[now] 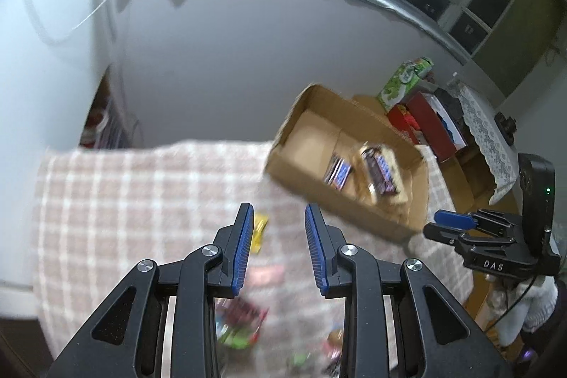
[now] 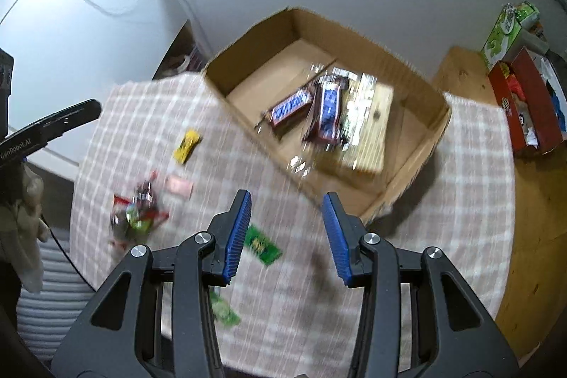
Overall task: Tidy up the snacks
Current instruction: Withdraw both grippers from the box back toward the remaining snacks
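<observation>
Both your left hand-held gripper (image 1: 279, 245) and right hand-held gripper (image 2: 286, 238) are parted and empty, so blurred loose snacks (image 2: 136, 215) left of the cardboard box (image 2: 407, 78) may be missed or pushed away

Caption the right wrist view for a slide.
Empty open right gripper above checked tablecloth; brown cardboard box holds candy bars.

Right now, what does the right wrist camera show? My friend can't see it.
An open cardboard box on a checked cloth holds chocolate bars. More snacks lie loose on the cloth, with the empty right gripper above them.
</observation>
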